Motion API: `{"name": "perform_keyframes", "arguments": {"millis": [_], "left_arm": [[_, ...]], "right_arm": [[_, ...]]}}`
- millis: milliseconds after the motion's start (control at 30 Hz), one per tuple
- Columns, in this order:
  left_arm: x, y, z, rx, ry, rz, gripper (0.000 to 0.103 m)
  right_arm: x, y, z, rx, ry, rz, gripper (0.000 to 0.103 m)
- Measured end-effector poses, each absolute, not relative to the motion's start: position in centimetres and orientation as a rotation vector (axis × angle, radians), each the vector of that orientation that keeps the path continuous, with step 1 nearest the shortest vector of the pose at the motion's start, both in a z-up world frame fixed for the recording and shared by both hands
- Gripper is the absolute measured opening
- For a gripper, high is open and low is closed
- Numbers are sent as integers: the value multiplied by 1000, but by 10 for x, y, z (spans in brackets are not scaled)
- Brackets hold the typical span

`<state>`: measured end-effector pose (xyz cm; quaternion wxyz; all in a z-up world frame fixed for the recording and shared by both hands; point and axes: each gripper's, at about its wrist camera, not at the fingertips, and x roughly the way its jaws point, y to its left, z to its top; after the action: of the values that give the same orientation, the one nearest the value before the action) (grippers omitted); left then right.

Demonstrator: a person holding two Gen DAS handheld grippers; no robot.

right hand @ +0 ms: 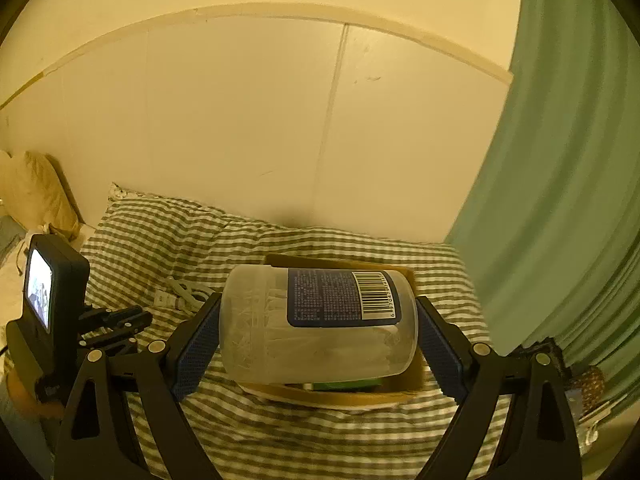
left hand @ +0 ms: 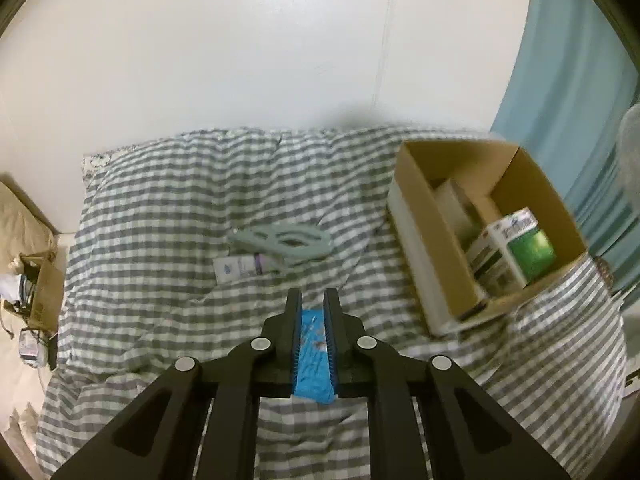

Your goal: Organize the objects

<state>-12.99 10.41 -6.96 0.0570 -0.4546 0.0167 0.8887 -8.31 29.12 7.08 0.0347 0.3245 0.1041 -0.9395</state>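
Two tools above the bed (left hand: 160, 220): left tool (left hand: 313, 300) clenched on a blue packet (left hand: 314, 356); right tool (right hand: 318, 320) grasping a clear jar (right hand: 318, 324) above the cardboard box (left hand: 436, 216).

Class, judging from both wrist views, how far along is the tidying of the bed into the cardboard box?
Done: several cartons sit in the cardboard box. In hand: left gripper shut on a blue packet; right gripper clamps a clear jar. Left: the grey hanger and small tube on the bedcover.
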Motion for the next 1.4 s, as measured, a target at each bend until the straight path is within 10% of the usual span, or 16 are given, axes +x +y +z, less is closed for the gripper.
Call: {"name": "perform_keyframes", "arguments": {"millis": [100,133,833,1400], "left_arm": [[-123,108,-87,-1427,127,2695,74],[-120,109,-93,-1421,145,2698,76],[-150,95,-186,-1622,67,2549,69],[-98,103,-27,-1242,-24,2695,68]], "right_arm": [[-78,296,70,1004,305,-2894,91],[-78,296,67,1009,295,-2892,91],[-128,263,-41,1258,298,-2743,91],[-87,269,52,1042,330,-2789,91]]}}
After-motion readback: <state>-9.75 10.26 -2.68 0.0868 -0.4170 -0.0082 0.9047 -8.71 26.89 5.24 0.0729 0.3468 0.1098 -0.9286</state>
